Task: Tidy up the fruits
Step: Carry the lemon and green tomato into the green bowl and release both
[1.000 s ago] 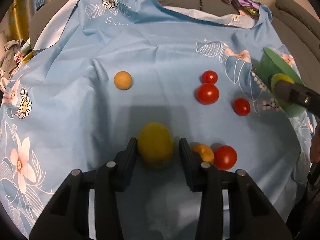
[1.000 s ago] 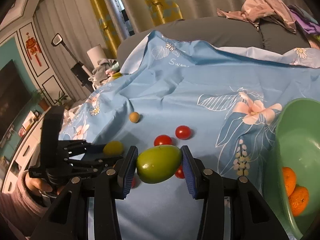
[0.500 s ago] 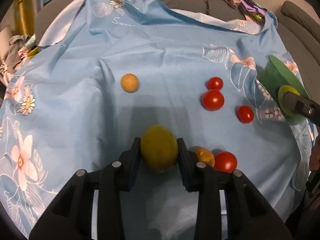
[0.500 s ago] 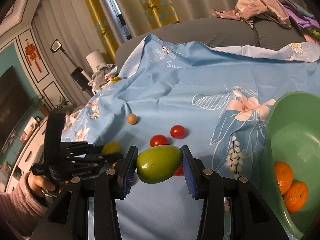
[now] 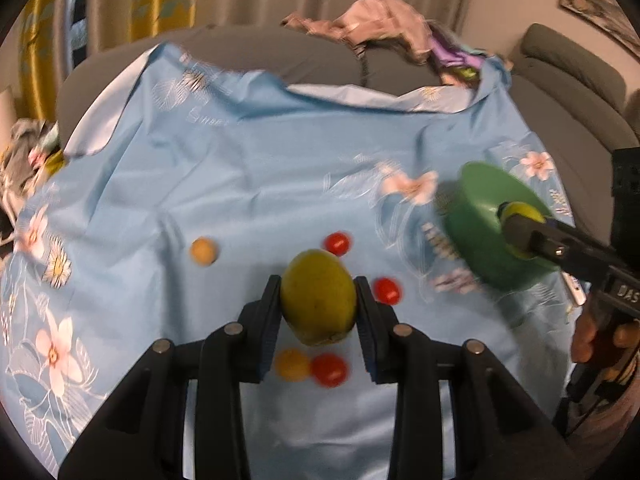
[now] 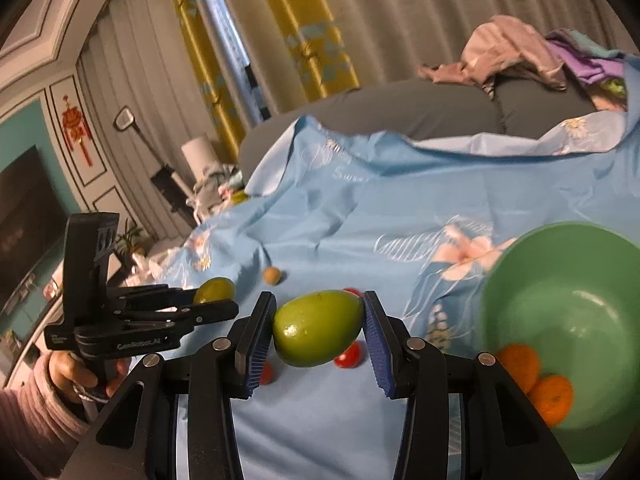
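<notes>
My left gripper is shut on a yellow-green mango and holds it above the blue cloth; it also shows in the right wrist view. My right gripper is shut on a green mango, left of the green bowl. The bowl holds two oranges. In the left wrist view the bowl stands at the right, with the right gripper over it. Red tomatoes and small orange fruits lie on the cloth.
The cloth covers a grey sofa with a pile of clothes at the back. Curtains hang behind. An orange fruit and a tomato lie under the left gripper.
The left gripper has closed on the yellow-green mango and lifted it off the cloth. The right gripper has carried the green mango closer to the bowl.
</notes>
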`<state>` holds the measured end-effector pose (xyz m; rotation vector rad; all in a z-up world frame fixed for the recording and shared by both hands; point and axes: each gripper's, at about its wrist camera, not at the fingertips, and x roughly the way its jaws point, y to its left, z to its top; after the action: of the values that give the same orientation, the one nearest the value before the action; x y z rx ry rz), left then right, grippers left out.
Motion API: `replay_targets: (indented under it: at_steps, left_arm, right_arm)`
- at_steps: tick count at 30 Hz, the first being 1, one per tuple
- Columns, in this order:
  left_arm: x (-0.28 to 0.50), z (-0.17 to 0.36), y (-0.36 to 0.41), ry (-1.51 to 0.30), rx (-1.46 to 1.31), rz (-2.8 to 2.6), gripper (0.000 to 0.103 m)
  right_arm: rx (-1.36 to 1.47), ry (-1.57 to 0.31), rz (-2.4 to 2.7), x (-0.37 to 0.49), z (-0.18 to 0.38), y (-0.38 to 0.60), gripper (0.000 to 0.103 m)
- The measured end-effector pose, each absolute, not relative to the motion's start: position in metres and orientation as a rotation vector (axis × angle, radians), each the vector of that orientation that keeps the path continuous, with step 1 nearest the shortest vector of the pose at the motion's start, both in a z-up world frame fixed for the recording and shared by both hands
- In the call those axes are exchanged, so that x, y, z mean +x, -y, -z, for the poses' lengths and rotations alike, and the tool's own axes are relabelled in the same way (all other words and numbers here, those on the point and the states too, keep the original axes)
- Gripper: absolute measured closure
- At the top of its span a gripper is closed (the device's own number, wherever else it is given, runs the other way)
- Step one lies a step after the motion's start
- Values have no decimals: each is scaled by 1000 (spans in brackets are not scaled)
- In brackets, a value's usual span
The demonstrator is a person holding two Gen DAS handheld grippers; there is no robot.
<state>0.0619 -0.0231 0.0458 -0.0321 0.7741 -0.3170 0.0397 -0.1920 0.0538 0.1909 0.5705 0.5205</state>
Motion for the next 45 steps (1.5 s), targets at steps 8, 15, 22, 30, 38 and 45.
replay_targets:
  at_steps: [8,15,22,30,38,45]
  left_arm:
    - [65,-69,75,-727,-10,426,68]
    - [71,-77,135,-716,31,529,68]
    - [89,-71,187,-753,33,622,68]
    - [102,-46,229,-844,82,639,68]
    - [107,-33,234,-895,108,617,68]
    - [102,-45,221,-846,56,620,31]
  right_arm:
    - [233,-505,-433,20,-63,237,58]
    - [280,-471,-328,6,-64,281,58]
    - [289,-501,-194,2,-56,314,58]
    - [277,-588,-144,11,-40,327,58]
    - [288,-637,-110,14,-31,336,58]
    - [333,-631,-90,13,-29,343,58]
